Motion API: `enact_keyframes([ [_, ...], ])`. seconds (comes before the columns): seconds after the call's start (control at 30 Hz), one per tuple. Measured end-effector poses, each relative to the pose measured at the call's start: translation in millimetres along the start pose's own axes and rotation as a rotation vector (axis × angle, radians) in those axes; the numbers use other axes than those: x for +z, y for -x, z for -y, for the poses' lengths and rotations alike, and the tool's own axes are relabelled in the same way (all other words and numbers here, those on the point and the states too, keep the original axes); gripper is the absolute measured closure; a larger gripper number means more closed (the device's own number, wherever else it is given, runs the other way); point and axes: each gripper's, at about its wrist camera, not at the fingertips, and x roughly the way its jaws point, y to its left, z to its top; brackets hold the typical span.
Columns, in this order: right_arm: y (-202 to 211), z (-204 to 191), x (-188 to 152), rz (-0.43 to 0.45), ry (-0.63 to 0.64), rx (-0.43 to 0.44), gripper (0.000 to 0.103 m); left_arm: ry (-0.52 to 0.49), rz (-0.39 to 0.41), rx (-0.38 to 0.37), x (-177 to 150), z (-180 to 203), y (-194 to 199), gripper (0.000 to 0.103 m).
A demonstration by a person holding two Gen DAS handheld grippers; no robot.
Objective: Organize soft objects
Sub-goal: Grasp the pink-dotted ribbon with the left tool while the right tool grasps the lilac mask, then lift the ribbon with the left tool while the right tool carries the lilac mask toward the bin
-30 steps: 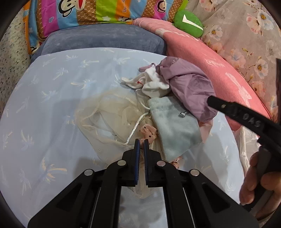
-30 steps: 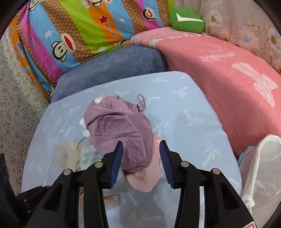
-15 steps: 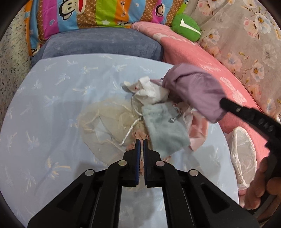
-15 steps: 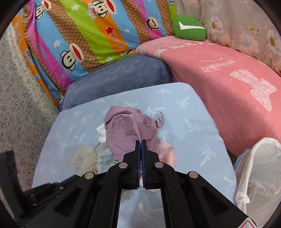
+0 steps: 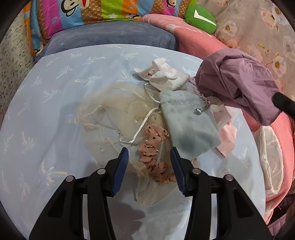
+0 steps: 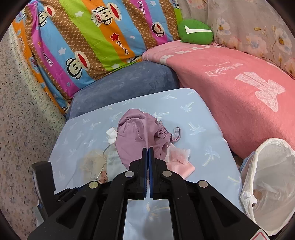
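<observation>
Right tongs [image 6: 148, 153] pinching crumpled purple fabric [image 6: 136, 136]

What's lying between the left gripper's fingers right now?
In the left wrist view, the left gripper, jaws opening, straddles the pink dotted scrunchie and some cream organza, untouched.

Readable markings you have in view:

- Striped cartoon quilt [image 6: 88, 40]: "Paul frank" printed repeatedly along the coloured stripes in the right wrist view, some runs upside down; "Captain" on the hat of one monkey face [image 6: 106, 15]. In the left wrist view only a fragment shows at the top edge of that quilt [image 5: 103, 11].
- Pink blanket [image 6: 239, 88]: a pale script line [image 6: 219, 70], upside down and too faint for you to read.
- Green cushion [image 6: 195, 32]: a white tick-like sign, no letters.

Nothing else bears legible text.
</observation>
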Motion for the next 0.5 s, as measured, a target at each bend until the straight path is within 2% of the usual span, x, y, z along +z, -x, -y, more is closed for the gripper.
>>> enact_keyframes([
  [0.03,0.4,0.1,-0.1,0.001,-0.001,0.002,0.102,-0.002,-0.002,0.002,-0.2,1.0,-0.6,0.061],
  [0.1,2.6,-0.9,0.1,0.003,-0.001,0.006,0.102,-0.004,-0.011,-0.009,0.4,-0.1,-2.0,0.078],
  [0.23,12.2,-1.0,2.9,0.022,0.003,0.012,0.102,-0.004,-0.009,-0.019,1.7,-0.5,1.8,0.091],
  [0.5,47.3,1.6,14.3,0.088,0.0,0.02,0.102,-0.018,0.088,-0.059,11.9,16.2,44.7,0.093],
])
